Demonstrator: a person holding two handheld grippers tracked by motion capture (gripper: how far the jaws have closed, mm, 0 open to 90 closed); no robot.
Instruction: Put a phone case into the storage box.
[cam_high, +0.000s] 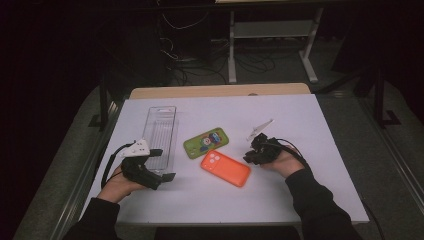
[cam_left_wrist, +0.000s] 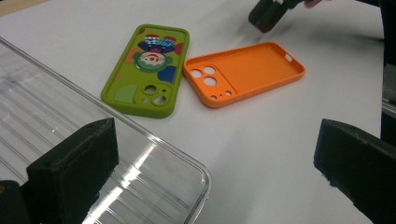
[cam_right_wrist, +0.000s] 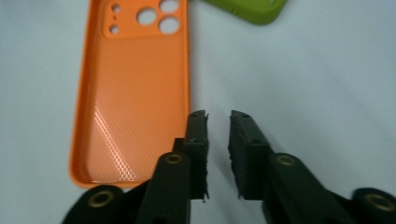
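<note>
Here, on the white desk (cam_high: 300, 125), an orange phone case (cam_high: 225, 168) lies hollow side up in the lower middle of the high view, with a green phone case (cam_high: 206, 142) printed with a cartoon figure just above and left of it; the two sit very close, corner to corner. Left of them lies a clear plastic tray (cam_high: 161, 134), long and ribbed.

The right gripper (cam_high: 248, 156), held in the right hand (cam_high: 283, 161), sits just off the orange case's right end. In the right gripper view its jaws stand a narrow gap apart with nothing between them, the tips just beside the case's long edge.

The left gripper (cam_high: 169, 164), in the left hand (cam_high: 119, 184) at lower left, has its jaws spread wide and empty. In the left gripper view, one jaw is over the tray's near corner and the other over bare desk.
</note>
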